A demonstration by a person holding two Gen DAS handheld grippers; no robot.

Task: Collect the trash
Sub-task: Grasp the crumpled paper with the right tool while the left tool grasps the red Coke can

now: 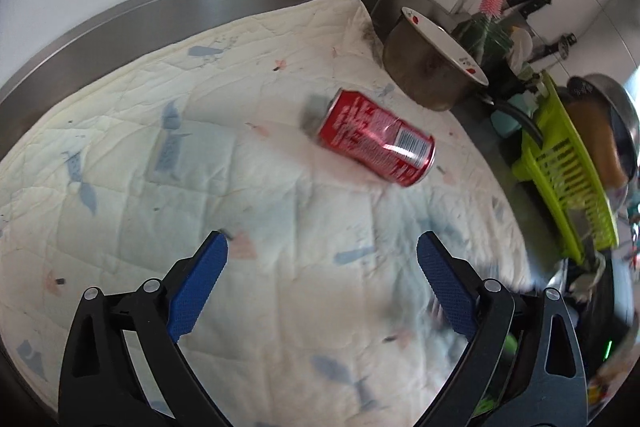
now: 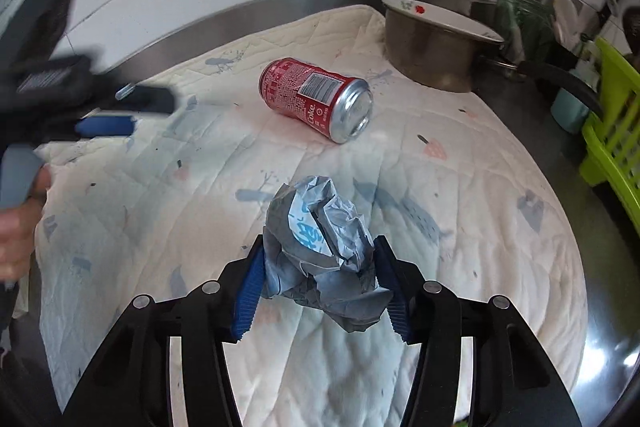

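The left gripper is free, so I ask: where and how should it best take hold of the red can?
Grip the red can across the middle of its round body, coming from above with the left gripper. It lies on its side on the quilted cloth, so the ends are harder to reach and the side walls are clear.

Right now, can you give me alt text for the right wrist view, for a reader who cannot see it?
The right gripper is shut on a crumpled grey-blue wrapper above a quilted white cloth. Beyond it a red Coke can lies on its side, with a steel pot behind it. The left gripper shows blurred at the left edge.
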